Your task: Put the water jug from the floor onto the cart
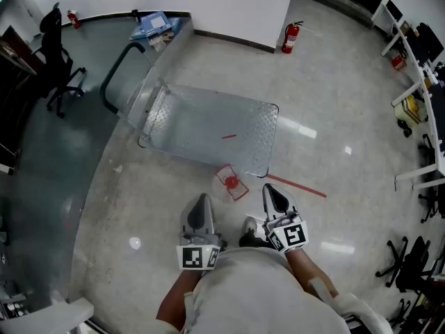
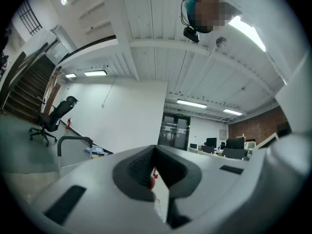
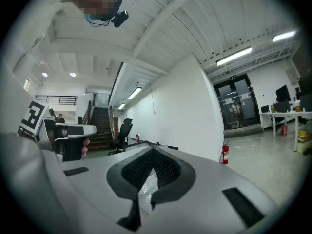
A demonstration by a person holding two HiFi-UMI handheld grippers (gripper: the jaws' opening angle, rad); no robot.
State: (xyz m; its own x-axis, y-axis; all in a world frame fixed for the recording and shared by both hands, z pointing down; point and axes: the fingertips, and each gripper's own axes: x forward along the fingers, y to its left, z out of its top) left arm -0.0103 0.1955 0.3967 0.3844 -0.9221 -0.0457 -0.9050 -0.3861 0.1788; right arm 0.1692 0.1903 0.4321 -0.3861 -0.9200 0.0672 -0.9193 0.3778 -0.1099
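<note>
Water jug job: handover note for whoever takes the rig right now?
Left gripper: shut, empty, held level.
Right gripper: shut, empty, held level.
Clear plastic water jug with a red cap: on the pale polished floor, apparently upright. It sits just off the near edge of the cart, ahead of the grippers and between them.
Flat metal platform cart with a black handle: nothing stands on its deck.
Done: nothing yet; the jug has not been gripped.
Left: open the jaws, grip the jug, lift it onto the cart deck and let go.
</note>
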